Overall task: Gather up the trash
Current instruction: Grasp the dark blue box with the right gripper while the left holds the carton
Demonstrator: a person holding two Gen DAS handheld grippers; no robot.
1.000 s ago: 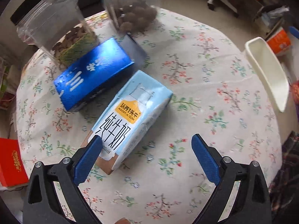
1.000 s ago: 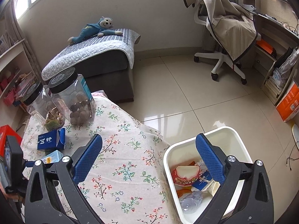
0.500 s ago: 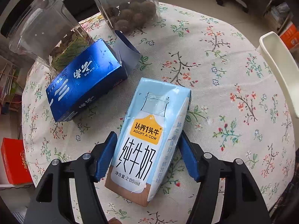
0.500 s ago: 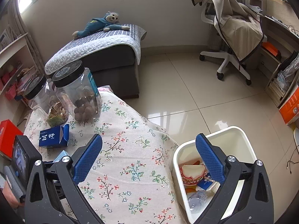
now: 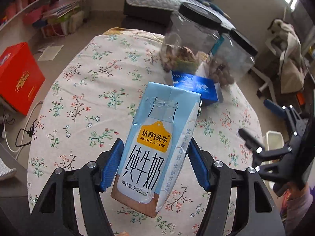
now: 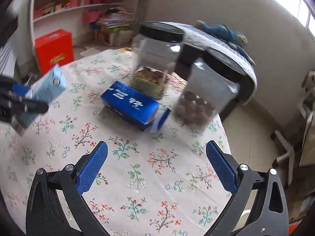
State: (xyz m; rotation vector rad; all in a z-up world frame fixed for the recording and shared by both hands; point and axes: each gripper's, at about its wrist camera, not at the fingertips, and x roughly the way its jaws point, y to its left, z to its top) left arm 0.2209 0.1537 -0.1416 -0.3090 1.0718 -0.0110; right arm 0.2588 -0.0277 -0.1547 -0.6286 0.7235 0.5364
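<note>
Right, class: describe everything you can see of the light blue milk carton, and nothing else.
The milk carton is a small rectangular paperboard box, light blue with a brown base, a bottle outline, an orange "ADOPT A COW" tag and large black Chinese characters. One top corner looks slightly crumpled. The left gripper is shut on its lower half, blue pads pressing both side faces. It is lifted off the floral tablecloth, tilted, touching nothing else.

Glossy paper milk carton (image 5: 157, 149), shiny blue card box (image 6: 131, 103), clear plastic jars (image 6: 155, 59), matt floral cloth (image 6: 137, 177).
</note>
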